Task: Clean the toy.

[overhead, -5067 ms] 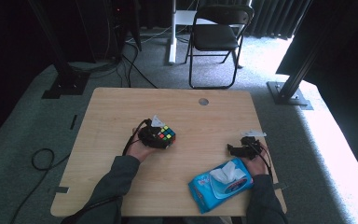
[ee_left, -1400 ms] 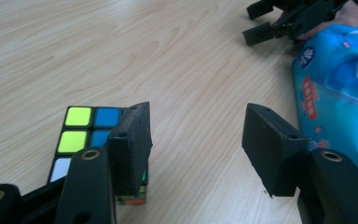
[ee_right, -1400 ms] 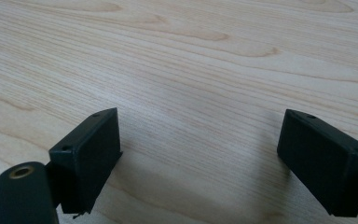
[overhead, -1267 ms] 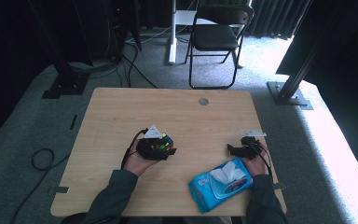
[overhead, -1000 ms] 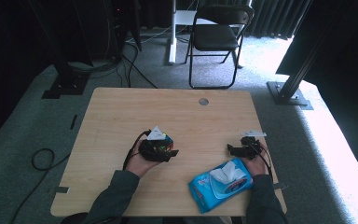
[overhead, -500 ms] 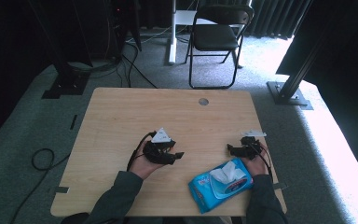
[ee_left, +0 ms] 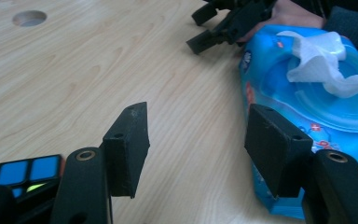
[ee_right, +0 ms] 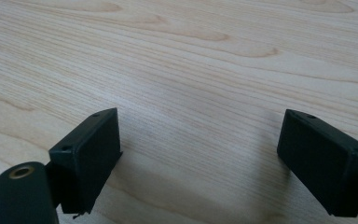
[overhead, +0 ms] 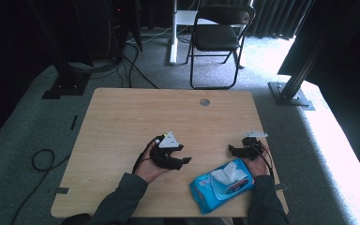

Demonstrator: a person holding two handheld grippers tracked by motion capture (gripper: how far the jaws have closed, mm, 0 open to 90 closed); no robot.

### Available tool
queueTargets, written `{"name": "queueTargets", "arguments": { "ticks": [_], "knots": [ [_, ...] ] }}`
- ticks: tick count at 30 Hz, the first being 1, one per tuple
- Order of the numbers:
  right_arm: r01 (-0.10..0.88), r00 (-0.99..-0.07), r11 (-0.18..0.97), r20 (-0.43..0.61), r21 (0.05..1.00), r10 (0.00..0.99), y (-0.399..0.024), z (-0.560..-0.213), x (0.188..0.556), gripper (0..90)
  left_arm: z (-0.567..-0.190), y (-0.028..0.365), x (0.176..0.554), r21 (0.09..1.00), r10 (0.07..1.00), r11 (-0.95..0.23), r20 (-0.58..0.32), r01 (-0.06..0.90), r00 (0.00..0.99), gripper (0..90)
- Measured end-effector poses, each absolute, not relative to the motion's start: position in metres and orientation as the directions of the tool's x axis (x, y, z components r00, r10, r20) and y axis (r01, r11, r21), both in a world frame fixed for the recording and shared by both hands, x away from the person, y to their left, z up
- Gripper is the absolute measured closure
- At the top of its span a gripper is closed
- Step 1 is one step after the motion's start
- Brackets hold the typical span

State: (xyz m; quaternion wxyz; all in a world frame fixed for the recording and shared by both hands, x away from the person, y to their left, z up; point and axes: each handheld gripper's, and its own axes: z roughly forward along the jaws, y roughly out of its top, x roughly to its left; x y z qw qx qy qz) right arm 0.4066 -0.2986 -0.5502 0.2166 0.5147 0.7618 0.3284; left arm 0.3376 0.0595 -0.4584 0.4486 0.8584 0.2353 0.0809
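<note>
Right now my left gripper (overhead: 183,161) hangs just over the pale wood-grain table (overhead: 122,122), jaws spread wide w/ nothing between them, aimed across at the blue plastic wet-wipe pack (overhead: 221,184). In the left gripper view (ee_left: 196,140) that pack (ee_left: 303,107) lies just beyond the right-hand jaw, a white wipe (ee_left: 326,60) sticking up out of its round lid opening. Can't tell whether the jaw touches the pack; looks just beside it. At the bottom left corner of that view, a multicoloured puzzle cube w/ black edges (ee_left: 21,172) sits beside the gripper body, blue and yellow-green squares facing up. My right gripper (overhead: 236,151) rests low on the table near the pack's far end, jaws released, bare wood between them in the right gripper view (ee_right: 198,158). Pack is at the near right edge of the table, betw. my two forearms.
</note>
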Motion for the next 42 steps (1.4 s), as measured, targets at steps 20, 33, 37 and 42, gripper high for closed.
{"name": "queueTargets", "arguments": {
  "ticks": [20,33,37,42],
  "knots": [
    [0.642,-0.376,0.255,0.008,0.724,0.926,-0.299,-0.550,0.407,13.0,-0.448,0.031,0.319,0.818,0.373,-0.514,-0.059,0.259,0.926,40.2],
    [0.642,-0.376,0.254,0.008,0.724,0.926,-0.299,-0.550,0.407,13.0,-0.445,0.012,0.317,0.818,0.331,-0.526,-0.057,0.234,0.942,40.2],
    [0.642,-0.376,0.255,0.008,0.723,0.926,-0.299,-0.550,0.407,13.0,-0.444,0.005,0.316,0.817,0.315,-0.533,-0.049,0.220,0.948,40.2],
    [0.642,-0.376,0.255,0.008,0.723,0.926,-0.299,-0.550,0.407,13.0,-0.443,-0.001,0.314,0.818,0.301,-0.531,-0.060,0.219,0.952,40.2]
  ]
}}
